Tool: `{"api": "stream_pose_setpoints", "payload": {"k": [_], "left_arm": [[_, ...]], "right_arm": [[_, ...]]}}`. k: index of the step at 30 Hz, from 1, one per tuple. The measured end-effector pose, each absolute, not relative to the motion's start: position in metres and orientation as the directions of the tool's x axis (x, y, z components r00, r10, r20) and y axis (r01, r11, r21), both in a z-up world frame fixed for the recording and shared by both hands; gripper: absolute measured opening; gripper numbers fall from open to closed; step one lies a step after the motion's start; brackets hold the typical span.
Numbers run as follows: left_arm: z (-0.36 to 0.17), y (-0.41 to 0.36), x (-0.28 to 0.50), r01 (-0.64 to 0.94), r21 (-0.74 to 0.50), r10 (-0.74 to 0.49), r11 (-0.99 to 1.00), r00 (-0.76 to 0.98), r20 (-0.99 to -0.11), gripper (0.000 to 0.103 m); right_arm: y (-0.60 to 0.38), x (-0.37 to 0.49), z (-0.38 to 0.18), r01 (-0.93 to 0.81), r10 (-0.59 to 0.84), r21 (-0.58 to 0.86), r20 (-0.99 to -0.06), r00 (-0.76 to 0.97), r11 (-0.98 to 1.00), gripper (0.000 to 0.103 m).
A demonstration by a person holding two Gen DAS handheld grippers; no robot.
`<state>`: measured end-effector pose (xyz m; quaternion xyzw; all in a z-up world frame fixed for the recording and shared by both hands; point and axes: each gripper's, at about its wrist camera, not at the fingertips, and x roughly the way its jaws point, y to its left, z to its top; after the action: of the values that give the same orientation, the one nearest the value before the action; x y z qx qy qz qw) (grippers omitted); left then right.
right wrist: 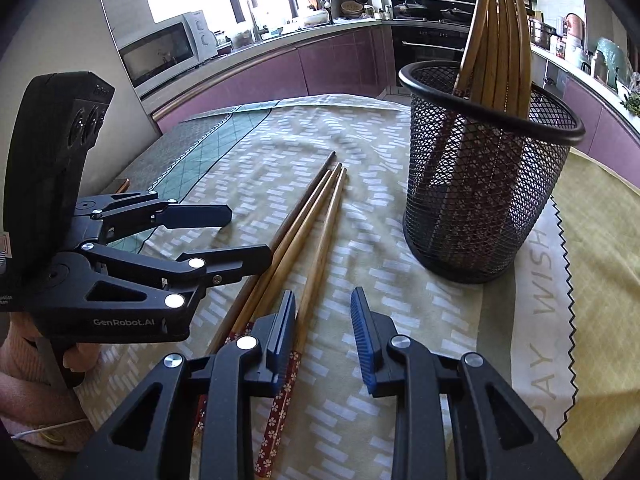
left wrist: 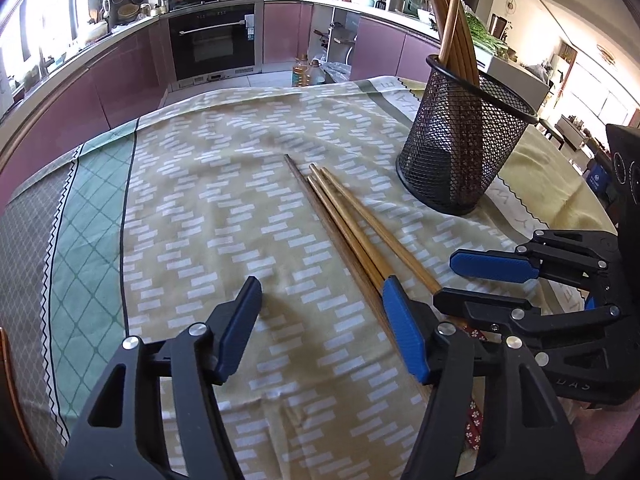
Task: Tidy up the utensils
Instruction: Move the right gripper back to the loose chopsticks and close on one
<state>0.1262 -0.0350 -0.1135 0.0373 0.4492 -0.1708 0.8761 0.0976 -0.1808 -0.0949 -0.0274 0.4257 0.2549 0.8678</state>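
**Ann:** Blue pads fill the near edge of the left wrist view, where the left gripper (left wrist: 322,326) stands wide apart over the patterned tablecloth (left wrist: 192,216), nothing between its jaws.

**Ben:** Where are the chopsticks?

**Ann:** Loose chopsticks (left wrist: 344,232) lie flat on the cloth, bunched together, tips pointing far. The left gripper's right-hand pad (left wrist: 404,328) sits right over their near part; whether it touches them I cannot tell.

**Ben:** And the other tongs?

**Ann:** The right gripper (right wrist: 324,334) is partly open, jaws narrower than the left's. One chopstick (right wrist: 320,248) runs just beside its left pad (right wrist: 282,332), but no pad presses on it, so nothing is held.

**Ben:** The holder?

**Ann:** A black mesh cup (right wrist: 480,184) stands upright, far and right of the loose sticks, apart from them. More chopsticks (right wrist: 496,36) stand inside it, leaning against the rim.
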Motion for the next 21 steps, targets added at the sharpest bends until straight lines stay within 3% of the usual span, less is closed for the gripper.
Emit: {"api": "stream_pose_setpoints", "payload": {"k": [10, 15, 21], "left_arm": [[-0.112, -0.037, 0.132, 0.368, -0.107, -0.297, 0.924, 0.511, -0.807, 0.037], [-0.113, -0.039, 0.139, 0.369, -0.095, -0.285, 0.925, 0.505, -0.815, 0.039], [-0.113, -0.043, 0.152, 0.357, -0.072, -0.259, 0.931, 0.512, -0.819, 0.031]], "right_arm": [[-0.171, 0.108, -0.094, -0.47, 0.395, 0.134, -0.759, 0.518, 0.873, 0.027], [-0.163, 0.117, -0.093, -0.473, 0.374, 0.102, -0.763, 0.528, 0.875, 0.025], [-0.164, 0.124, -0.093, -0.463, 0.376, 0.113, -0.762, 0.527, 0.879, 0.018]]}}
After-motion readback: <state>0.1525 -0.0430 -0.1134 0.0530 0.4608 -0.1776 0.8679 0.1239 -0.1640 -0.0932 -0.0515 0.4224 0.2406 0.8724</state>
